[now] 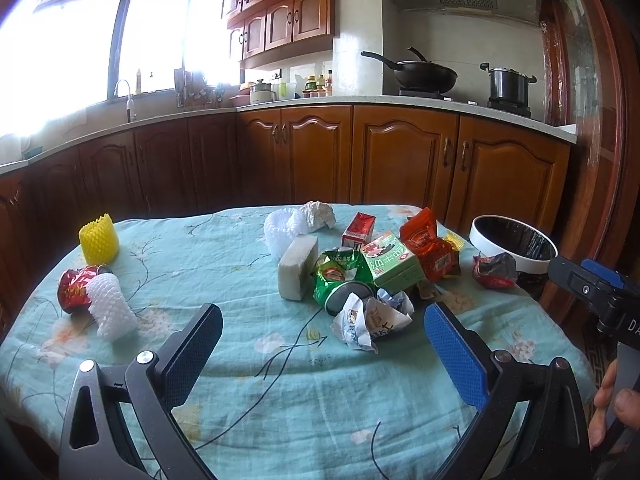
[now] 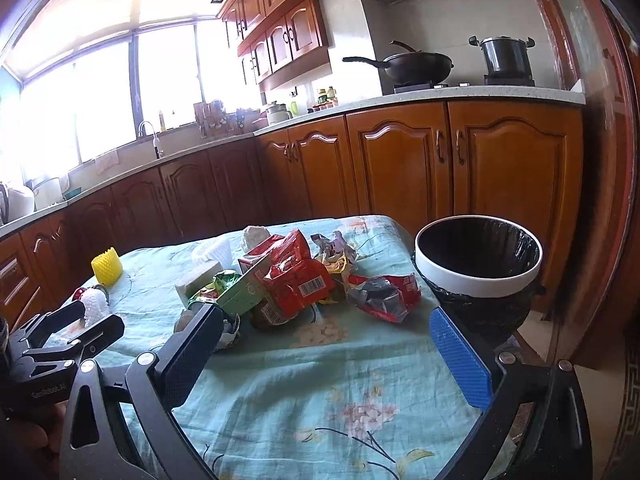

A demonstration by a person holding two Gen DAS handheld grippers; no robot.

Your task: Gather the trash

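While both grippers hang above the near edge of the table, nothing is held in either.

Surface: a table (image 1: 240,360) covered by a pale teal cloth with a printed flower-and-branch pattern; the cloth is wrinkled.
Room: a kitchen with brown wooden cabinets (image 1: 400,160) under a light countertop, more cabinets on the wall, a bright window (image 1: 72,48) over a sink tap.
Stove: one black wok (image 1: 424,74) and one steel pot (image 1: 509,84), under a range hood.
Left gripper (image 1: 323,344): jaws spread wide, empty, aimed at the middle pile.
Right gripper (image 2: 326,344): jaws spread wide, empty, with the bin just beyond its blue finger.
Bin (image 2: 478,272): one, white rim with black liner, just off the table's right edge.
Trash pile: clustered mid-table, pieces touching or overlapping.
Cartons: two, a green one (image 1: 394,262) and a small red one (image 1: 358,232).
Snack bags: one orange-red bag (image 1: 428,248), one green wrapper (image 1: 338,276), one crumpled red-and-silver wrapper (image 1: 494,270) nearest the bin.
Crumpled paper: one printed wad (image 1: 370,318) at the front of the pile, one white wad (image 1: 318,214) at the back.
Sponge block (image 1: 298,268): one, pale, on edge.
Foam fruit nets: three, one yellow (image 1: 99,238), two white (image 1: 110,306) (image 1: 284,228).
Left side: a red foil wrapper (image 1: 74,288) touching the near white net, well apart from the pile.
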